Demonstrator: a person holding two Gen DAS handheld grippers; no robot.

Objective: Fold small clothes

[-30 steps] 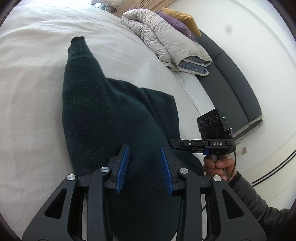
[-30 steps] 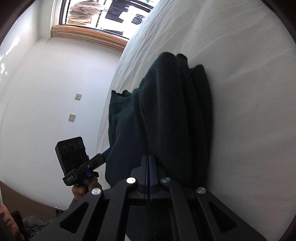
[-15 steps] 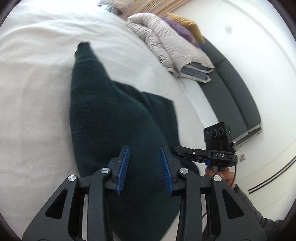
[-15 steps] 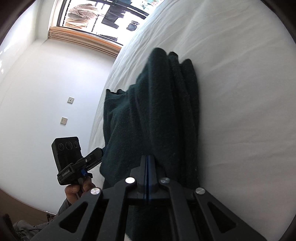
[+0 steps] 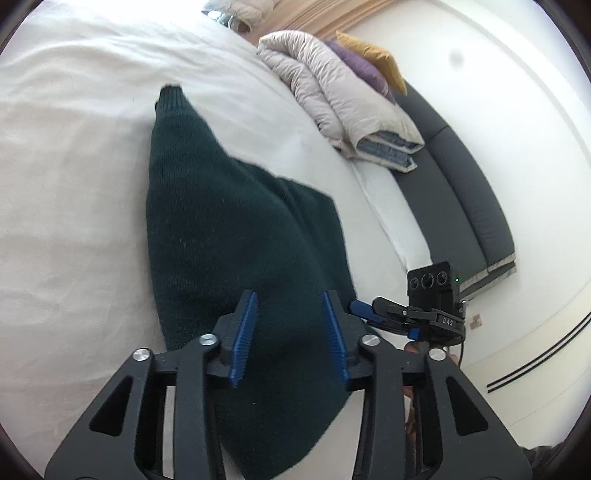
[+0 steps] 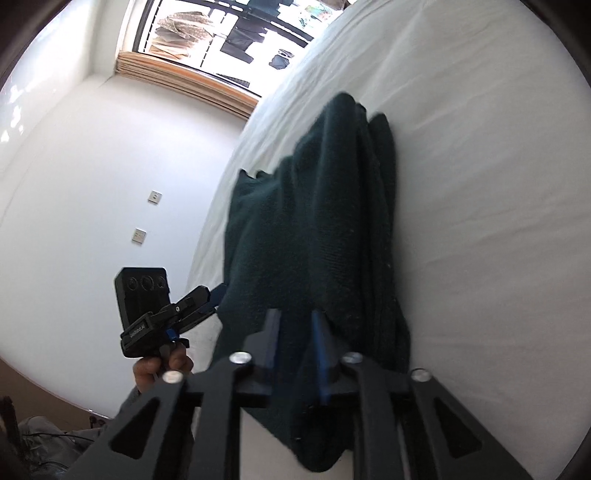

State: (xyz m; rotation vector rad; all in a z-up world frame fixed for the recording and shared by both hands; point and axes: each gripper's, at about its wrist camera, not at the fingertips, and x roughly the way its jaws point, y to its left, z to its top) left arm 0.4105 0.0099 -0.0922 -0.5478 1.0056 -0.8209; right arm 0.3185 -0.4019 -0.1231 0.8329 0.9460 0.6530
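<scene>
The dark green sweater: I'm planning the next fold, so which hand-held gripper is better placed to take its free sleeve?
Probably the left hand-held gripper. The sweater stretches straight ahead of its opening jaws to the sleeve cuff. The right hand-held gripper, also opening, faces the bunched side folds.

1. White bed (image 5: 74,184) fills the left wrist view.
2. Folded beige duvet (image 5: 343,99) at 1 o'clock, dark headboard (image 5: 469,199) at 3.
3. Right wrist view: bright window (image 6: 229,33) at 11 o'clock, white wall (image 6: 92,184) with two switch plates (image 6: 147,216) at 9.

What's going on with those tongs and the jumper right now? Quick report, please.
Left tongs and right tongs both opening, nothing gripped. Dark green jumper lies folded on the bed. Nothing in the way.
</scene>
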